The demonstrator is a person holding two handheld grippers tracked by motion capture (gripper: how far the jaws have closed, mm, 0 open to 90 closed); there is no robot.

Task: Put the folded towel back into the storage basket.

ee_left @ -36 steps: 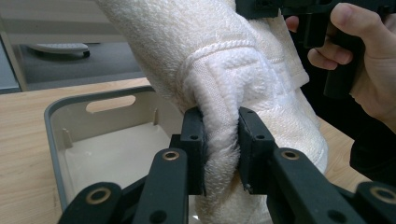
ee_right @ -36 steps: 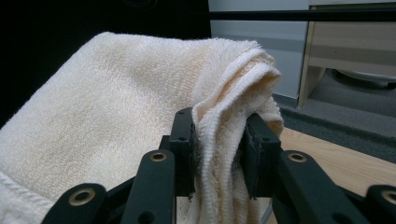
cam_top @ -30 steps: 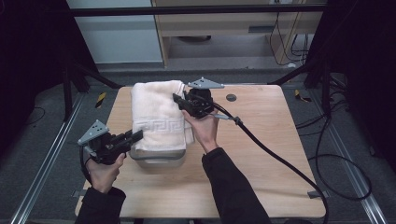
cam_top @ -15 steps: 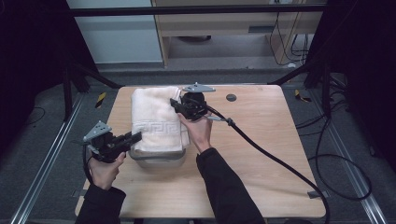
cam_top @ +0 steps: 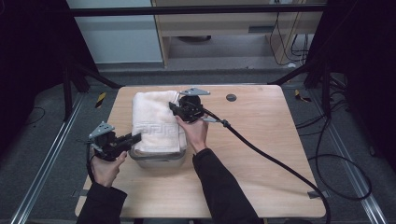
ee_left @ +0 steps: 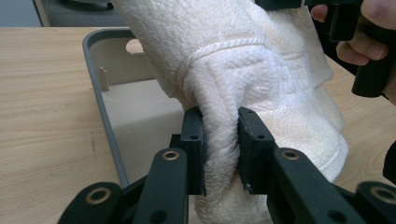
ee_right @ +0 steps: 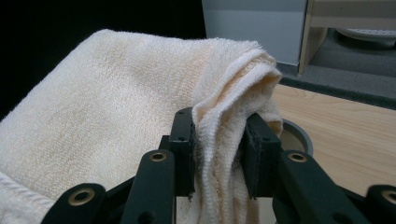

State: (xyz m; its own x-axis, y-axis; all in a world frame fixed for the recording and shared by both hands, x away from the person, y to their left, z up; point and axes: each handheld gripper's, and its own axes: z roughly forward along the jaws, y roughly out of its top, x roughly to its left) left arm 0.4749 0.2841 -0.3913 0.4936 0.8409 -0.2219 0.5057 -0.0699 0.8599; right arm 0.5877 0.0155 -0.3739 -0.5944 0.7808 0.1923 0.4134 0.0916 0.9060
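I look down on a wooden counter [cam_top: 261,154] with a cream towel [cam_top: 154,122] spread over a grey bin [cam_top: 156,161] at about 10 o'clock from the counter's centre. The towel drapes across the bin's open top, its patterned hem hanging at the near end; in the left gripper view the bin's pale inside [ee_left: 140,112] shows beneath it.

My worry is that the towel slips free of one grip if the two ends are pulled apart unevenly, or that its hanging hem catches the bin rim and drags the bin along the counter.

My left hand-held gripper [cam_top: 125,140], at 8 o'clock, is clenched on a bunched fold of the towel near the hem, jaws held narrowly apart by the cloth [ee_left: 222,140]. My right hand-held gripper [cam_top: 180,109], at 1 o'clock of the towel, likewise pinches the far edge, layered folds squeezed between its jaws [ee_right: 219,140]
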